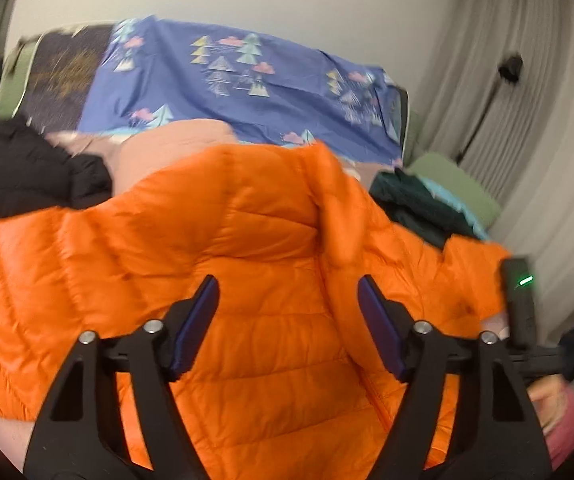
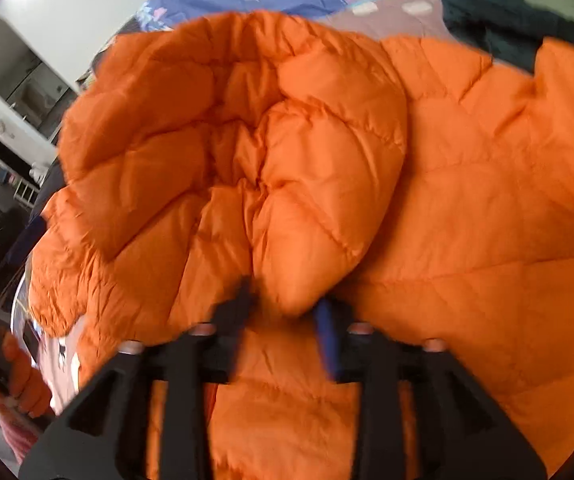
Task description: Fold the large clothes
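Note:
An orange puffer jacket point(image 1: 247, 240) lies spread on a bed and fills the lower half of the left wrist view. Above its quilted body my left gripper point(image 1: 289, 312) stands open, its blue pads point(image 1: 199, 320) wide apart with only the flat jacket under them. In the blurred right wrist view the same jacket point(image 2: 467, 200) shows a bunched, rounded fold point(image 2: 247, 140), perhaps the hood. My right gripper point(image 2: 283, 308) has its fingers apart, and a puffy lobe of that fold sits between the tips. I see no squeeze on it.
A blue sheet with a tree print point(image 1: 247, 80) covers the far side of the bed. A black jacket point(image 1: 27, 168) lies at the left and a dark green garment point(image 1: 419, 204) at the right. Grey curtains point(image 1: 527, 120) hang on the right. A hand in a pink sleeve point(image 1: 555, 408) is at the right edge.

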{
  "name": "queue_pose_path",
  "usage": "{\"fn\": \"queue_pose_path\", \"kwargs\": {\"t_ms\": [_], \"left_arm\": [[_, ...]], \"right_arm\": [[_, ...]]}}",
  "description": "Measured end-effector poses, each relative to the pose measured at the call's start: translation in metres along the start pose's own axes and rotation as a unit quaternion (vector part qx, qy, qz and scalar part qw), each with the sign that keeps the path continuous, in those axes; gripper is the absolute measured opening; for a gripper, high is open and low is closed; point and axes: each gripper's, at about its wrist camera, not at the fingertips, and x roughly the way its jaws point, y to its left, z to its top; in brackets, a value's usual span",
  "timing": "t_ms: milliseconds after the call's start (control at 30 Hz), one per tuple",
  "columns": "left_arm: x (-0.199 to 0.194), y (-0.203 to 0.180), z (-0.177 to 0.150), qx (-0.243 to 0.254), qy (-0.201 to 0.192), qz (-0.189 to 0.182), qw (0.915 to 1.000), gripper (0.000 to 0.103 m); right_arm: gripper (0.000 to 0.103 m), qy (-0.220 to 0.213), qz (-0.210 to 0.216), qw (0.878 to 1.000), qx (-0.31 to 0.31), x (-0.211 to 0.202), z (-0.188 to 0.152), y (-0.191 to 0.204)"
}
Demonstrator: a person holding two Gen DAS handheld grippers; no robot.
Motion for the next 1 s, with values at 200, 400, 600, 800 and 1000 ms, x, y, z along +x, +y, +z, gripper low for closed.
{"fn": "queue_pose_path", "kwargs": {"t_ms": [200,400,600,800,1000], "left_arm": [[0.066,-0.036,-0.009,0.099,0.055,0.122,0.9861,0.054],[0.083,0.012,-0.032,0.042,0.113,0.187,0.9748,0.046],[-0.04,0.054,-0.039,-0.011,0.025,0.174,0.9844,0.072],[-0.131,0.145,-0.087,-0.121,0.001,0.27,0.9552,0.074],[-0.207,0.242,-0.133,-0.25,-0.029,0.375,0.892,0.085]], "right_arm": [[0.045,-0.076,-0.018,0.997,-0.025,-0.016,0.01,0.006],[0.045,-0.003,-0.071,0.996,-0.061,0.047,0.013,0.015],[0.045,-0.042,-0.087,0.992,-0.083,-0.005,0.012,0.024],[0.05,-0.131,-0.076,0.981,-0.124,-0.028,0.032,0.057],[0.057,-0.046,-0.101,0.988,-0.104,0.06,0.049,0.065]]}}
